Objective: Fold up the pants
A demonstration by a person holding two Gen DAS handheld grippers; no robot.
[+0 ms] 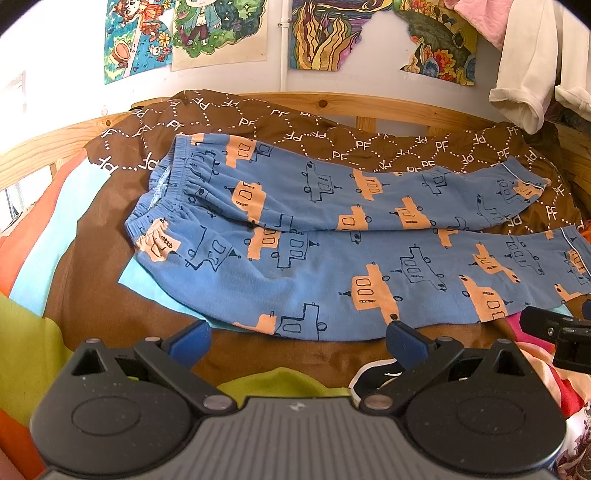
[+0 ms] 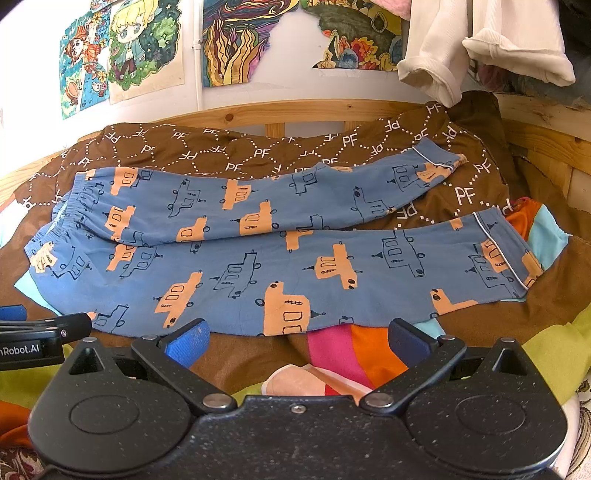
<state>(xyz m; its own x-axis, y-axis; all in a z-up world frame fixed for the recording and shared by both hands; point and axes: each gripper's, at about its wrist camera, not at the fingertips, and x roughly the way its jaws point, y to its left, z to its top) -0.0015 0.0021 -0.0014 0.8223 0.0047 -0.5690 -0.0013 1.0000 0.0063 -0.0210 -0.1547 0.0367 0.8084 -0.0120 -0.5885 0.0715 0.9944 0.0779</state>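
Spread flat across a brown quilt (image 1: pixel 92 280) printed with white "PF" letters: blue pants (image 1: pixel 332 266) patterned with orange and outlined trucks, elastic waistband (image 1: pixel 173 192) to the left, both cuffs to the right. Far leg lay angled slightly away from the near leg, partly overlapping it near the crotch, cuffs apart. Under the near edge, strips of light-blue, pink and orange fabric (image 2: pixel 351 350). Behind the quilt, a wooden bed rail (image 2: pixel 295 110), then a white wall with coloured drawings (image 1: pixel 221 29); a cream garment (image 2: pixel 461 48) hung at upper right.

Left gripper (image 1: pixel 299 341) hovered just short of the near leg's lower edge, blue-padded fingers (image 1: pixel 190 341) spread wide, nothing between them. Right gripper (image 2: pixel 299 341) likewise held wide apart and empty, just before the same hem, further toward the cuffs. Each tool visible at the edge of the other's view, side by side. No containers seen anywhere on the bed.
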